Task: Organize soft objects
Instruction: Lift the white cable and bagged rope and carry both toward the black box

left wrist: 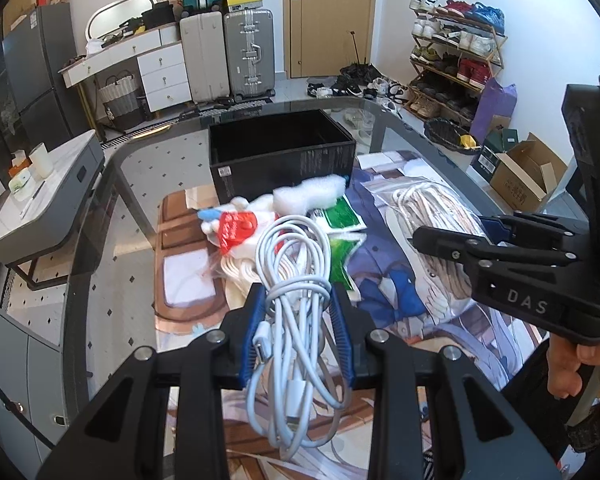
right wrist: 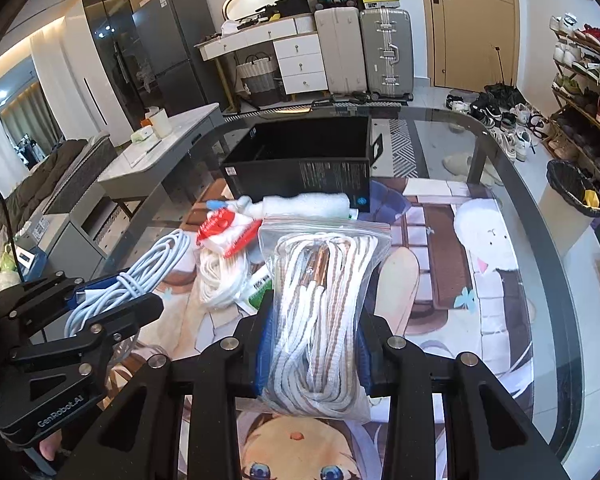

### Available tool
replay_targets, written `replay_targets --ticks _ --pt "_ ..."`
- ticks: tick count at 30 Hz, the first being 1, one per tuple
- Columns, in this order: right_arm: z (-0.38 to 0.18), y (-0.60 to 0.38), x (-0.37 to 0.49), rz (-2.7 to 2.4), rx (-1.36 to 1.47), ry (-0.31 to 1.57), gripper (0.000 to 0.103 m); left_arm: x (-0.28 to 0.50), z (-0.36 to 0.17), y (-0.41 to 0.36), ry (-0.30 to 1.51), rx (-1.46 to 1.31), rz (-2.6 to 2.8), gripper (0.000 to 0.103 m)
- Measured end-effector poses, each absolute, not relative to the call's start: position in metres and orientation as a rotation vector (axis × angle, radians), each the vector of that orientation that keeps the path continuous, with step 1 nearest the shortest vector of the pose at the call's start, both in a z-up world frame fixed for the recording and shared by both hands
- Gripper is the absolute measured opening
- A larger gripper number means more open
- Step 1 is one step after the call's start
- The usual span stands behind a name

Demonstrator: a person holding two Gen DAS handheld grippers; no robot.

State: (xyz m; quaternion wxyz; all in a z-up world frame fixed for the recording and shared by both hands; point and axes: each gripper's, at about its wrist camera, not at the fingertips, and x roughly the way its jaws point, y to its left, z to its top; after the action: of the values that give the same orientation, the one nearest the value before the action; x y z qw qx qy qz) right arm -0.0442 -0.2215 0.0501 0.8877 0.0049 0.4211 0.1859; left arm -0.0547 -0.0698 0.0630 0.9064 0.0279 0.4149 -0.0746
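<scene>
left wrist view: my left tongs (left wrist: 298,320) are gripping a white cable bundle (left wrist: 296,300) between the blue pads, holding it above the printed mat (left wrist: 188,280) on the glass table (left wrist: 412,128). right wrist view: my right tongs (right wrist: 314,344) are clamping a clear zip bag of white rope (right wrist: 324,312) over the same mat. a black open box (right wrist: 300,160) is standing further back, with a white foam piece (right wrist: 300,204) touching its front wall and a red-and-white packet (right wrist: 224,232) lying just beside the foam.

Suitcases (left wrist: 228,56), shoe rack (left wrist: 456,52), door (left wrist: 328,16) — beyond the glass table (left wrist: 112,208).
</scene>
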Motion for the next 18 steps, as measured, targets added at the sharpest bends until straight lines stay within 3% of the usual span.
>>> replay_targets --ticks 18 --pt "0.09 -0.206 -0.003 0.406 0.018 0.817 0.033 -0.008 0.091 -0.045 0.779 0.021 -0.104 0.031"
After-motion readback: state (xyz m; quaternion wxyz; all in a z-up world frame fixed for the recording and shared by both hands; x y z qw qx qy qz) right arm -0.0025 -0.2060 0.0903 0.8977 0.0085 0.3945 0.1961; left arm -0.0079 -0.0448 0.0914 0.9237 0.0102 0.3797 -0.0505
